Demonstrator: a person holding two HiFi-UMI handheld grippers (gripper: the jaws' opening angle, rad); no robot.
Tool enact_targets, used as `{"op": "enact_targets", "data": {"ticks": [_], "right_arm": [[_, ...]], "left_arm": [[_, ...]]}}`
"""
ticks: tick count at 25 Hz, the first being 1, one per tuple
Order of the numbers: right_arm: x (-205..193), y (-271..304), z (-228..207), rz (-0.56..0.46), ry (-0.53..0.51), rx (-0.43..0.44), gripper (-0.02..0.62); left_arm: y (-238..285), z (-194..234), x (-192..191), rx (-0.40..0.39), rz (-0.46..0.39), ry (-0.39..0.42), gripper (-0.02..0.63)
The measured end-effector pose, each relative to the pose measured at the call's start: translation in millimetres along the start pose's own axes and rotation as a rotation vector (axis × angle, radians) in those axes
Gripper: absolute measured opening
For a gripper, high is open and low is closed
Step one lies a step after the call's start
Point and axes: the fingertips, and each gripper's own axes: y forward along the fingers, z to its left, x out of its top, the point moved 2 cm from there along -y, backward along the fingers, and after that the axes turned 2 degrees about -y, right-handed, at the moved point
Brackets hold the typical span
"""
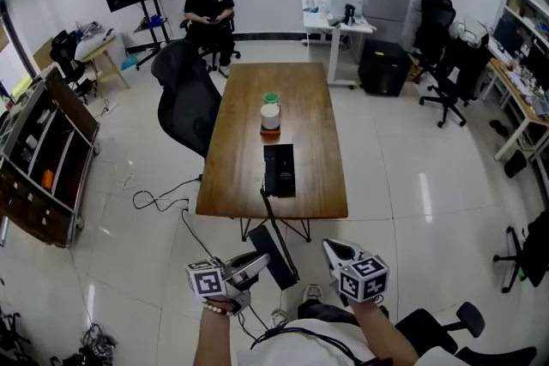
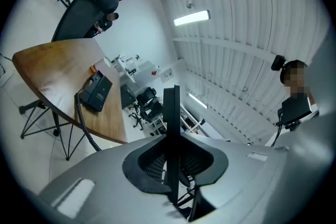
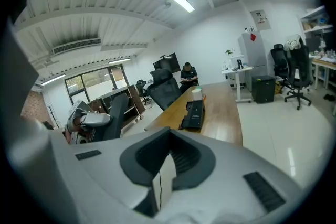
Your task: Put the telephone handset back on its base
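Note:
The black telephone base (image 1: 279,170) lies near the front end of a long wooden table (image 1: 232,176), with a white cup (image 1: 270,114) behind it. Its coiled cord (image 1: 274,223) hangs off the table edge down to the black handset (image 1: 276,257). My left gripper (image 1: 262,260) is shut on the handset, low and in front of the table. In the left gripper view the handset (image 2: 171,113) stands edge-on between the pads, and the base (image 2: 95,92) lies on the table at the far left. My right gripper (image 1: 330,247) is shut and holds nothing; its view shows the base (image 3: 193,114) ahead.
A black office chair (image 1: 187,103) stands at the table's left side. A person (image 1: 208,9) sits at the back of the room. Cables (image 1: 159,200) trail over the floor by the table legs. A dark shelf unit (image 1: 43,159) stands at the left, more chairs (image 1: 446,56) at the right.

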Motion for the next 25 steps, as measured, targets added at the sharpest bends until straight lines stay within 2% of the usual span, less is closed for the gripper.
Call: {"op": "enact_targets", "data": {"ticks": [9, 13, 25], "right_arm": [[-15.2, -7.8, 24.2, -0.005, 0.005, -0.023, 0.005], [-20.5, -6.7, 31.6, 0.001, 0.012, -0.032, 0.005], [-1.8, 36.0, 13.2, -0.011, 0.04, -0.027, 0.005]], "left_arm": [[-28.6, 3.3, -8.5, -0.014, 0.031, 0.033, 0.078], [-36.8, 1.1, -3.3, -0.002, 0.025, 0.011, 0.078], [-25.7, 27.7, 31.9, -0.001, 0.036, 0.009, 0.078]]}}
